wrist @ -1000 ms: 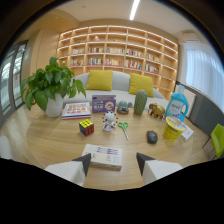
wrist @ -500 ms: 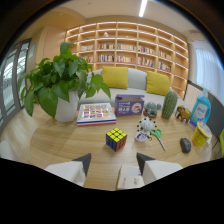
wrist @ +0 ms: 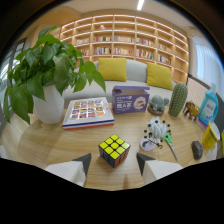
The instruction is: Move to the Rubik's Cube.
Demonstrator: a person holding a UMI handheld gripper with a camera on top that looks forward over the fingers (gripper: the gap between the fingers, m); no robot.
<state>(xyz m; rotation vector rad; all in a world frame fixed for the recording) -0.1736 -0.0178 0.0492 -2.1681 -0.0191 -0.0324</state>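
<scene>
The Rubik's Cube sits on the wooden table, turned corner-on with its yellow-and-black top face showing. It rests just ahead of my gripper, roughly centred on the gap between the two fingers. The fingers are spread wide apart with nothing held between them. The cube's lower part drops out of sight between the fingertips.
A potted plant in a white pot stands to the left. Beyond the cube lie a picture book and a purple box. To the right are a small white figure, scissors, a cactus and a dark mouse.
I have moved forward and left across the table. The cube has grown larger and come from ahead-left to just in front of the fingers. The white book near the fingers has dropped out of view.
</scene>
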